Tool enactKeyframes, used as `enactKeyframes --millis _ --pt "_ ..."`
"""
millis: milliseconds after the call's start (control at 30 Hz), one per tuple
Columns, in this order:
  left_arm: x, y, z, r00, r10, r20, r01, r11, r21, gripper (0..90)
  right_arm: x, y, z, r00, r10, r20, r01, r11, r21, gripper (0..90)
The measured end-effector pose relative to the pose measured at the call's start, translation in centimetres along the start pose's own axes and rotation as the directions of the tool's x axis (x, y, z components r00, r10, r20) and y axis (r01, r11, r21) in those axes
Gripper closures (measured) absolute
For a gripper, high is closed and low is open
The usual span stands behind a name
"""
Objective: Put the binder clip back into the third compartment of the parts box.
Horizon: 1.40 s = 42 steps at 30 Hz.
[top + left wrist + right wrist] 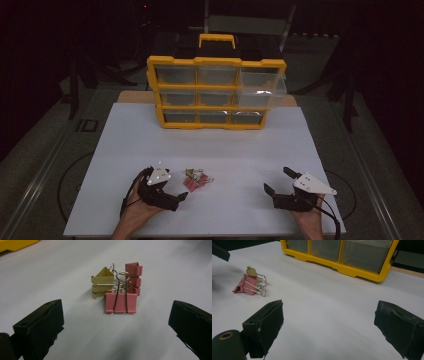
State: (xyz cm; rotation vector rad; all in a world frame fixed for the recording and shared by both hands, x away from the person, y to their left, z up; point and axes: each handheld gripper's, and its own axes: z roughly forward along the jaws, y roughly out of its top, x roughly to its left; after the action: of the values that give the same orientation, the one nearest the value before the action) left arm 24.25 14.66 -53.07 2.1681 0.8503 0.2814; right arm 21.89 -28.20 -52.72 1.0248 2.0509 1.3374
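Binder clips [117, 288]: small cluster, two pink and one yellow, lying on the white bench [240, 150] just ahead of the left hand-held gripper [172, 189], jaws wide apart, holding nothing. Right hand-held gripper [278, 181]: well apart, wide open, empty. Yellow drawer cabinet [215, 92] at the far edge.

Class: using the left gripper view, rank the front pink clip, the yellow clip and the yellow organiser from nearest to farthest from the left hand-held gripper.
1. Front pink clip: centre, just ahead of the open jaws.
2. Yellow clip: behind it, to the left.
3. Organiser: far top-left corner.
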Motion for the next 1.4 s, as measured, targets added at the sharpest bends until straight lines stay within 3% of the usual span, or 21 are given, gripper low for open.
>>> enactKeyframes --millis 667,1400 --pt "-1.3 0.3 2.8 0.9999 0.014 0.005 -0.014 0.9962 0.086 8.9 0.0 0.0 -0.1 1.0000 0.000 0.005 0.000 1.000 -0.002 8.4" --pt "-1.3 1.0 4.7 0.9986 0.049 -0.017 -0.047 0.9901 0.133 45.7 0.0 0.0 0.0 0.9999 -0.009 0.009 0.009 1.000 0.002 8.4"
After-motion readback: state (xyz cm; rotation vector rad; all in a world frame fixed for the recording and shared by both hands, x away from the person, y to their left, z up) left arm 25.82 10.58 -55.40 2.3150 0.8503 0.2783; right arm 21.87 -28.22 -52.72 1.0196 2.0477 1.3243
